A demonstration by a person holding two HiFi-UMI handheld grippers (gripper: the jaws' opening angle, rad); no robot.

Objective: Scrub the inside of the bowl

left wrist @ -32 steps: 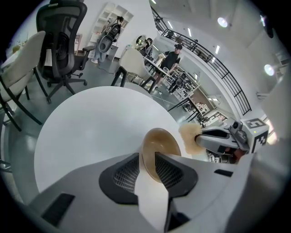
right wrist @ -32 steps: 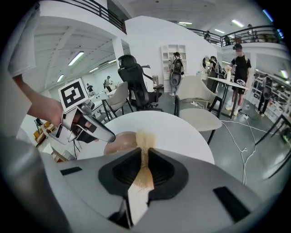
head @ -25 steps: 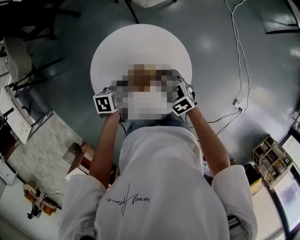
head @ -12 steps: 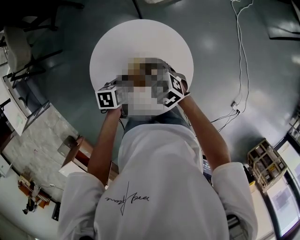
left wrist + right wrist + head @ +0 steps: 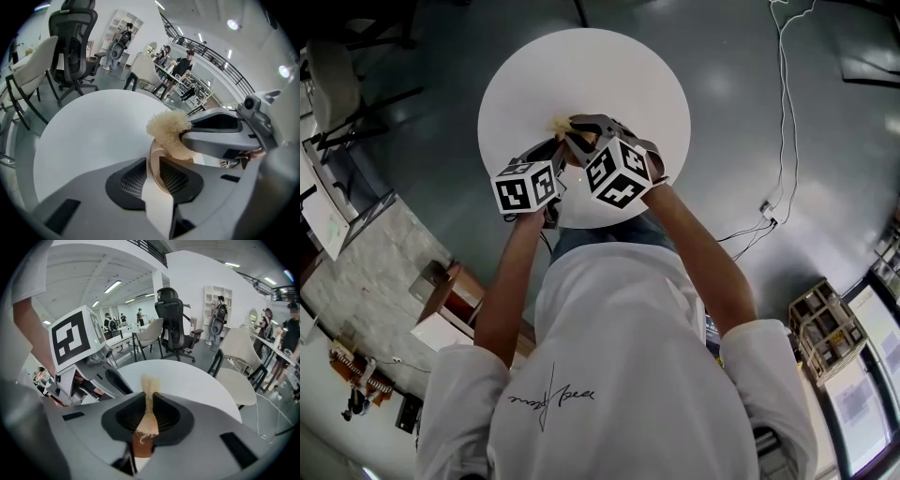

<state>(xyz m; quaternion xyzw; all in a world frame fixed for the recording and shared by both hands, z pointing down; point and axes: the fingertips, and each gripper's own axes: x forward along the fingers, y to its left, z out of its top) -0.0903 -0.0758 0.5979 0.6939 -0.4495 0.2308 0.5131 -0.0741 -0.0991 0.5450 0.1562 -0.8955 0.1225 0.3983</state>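
My left gripper (image 5: 152, 161) is shut on the rim of a small bowl (image 5: 165, 161), pale outside and tan inside, seen edge-on just above the round white table (image 5: 89, 136). My right gripper (image 5: 149, 404) is shut on a straw-coloured fibrous scrubber (image 5: 149, 401). The scrubber (image 5: 169, 132) sits at the bowl's top edge, its frayed end sticking out past the right gripper's jaws. In the head view both grippers meet over the table's near half, the left gripper (image 5: 542, 155) beside the right gripper (image 5: 581, 127), with the scrubber (image 5: 561, 123) showing and the bowl hidden.
The table (image 5: 609, 75) stands on a dark grey floor. A black office chair (image 5: 72, 42) and a white chair (image 5: 239, 362) stand beyond it. A white cable (image 5: 783, 103) runs along the floor at the right. People stand far off in the background.
Both grippers have moved forward over the table. The right gripper has swung left, closer to the left gripper, bringing the scrubber to the bowl.
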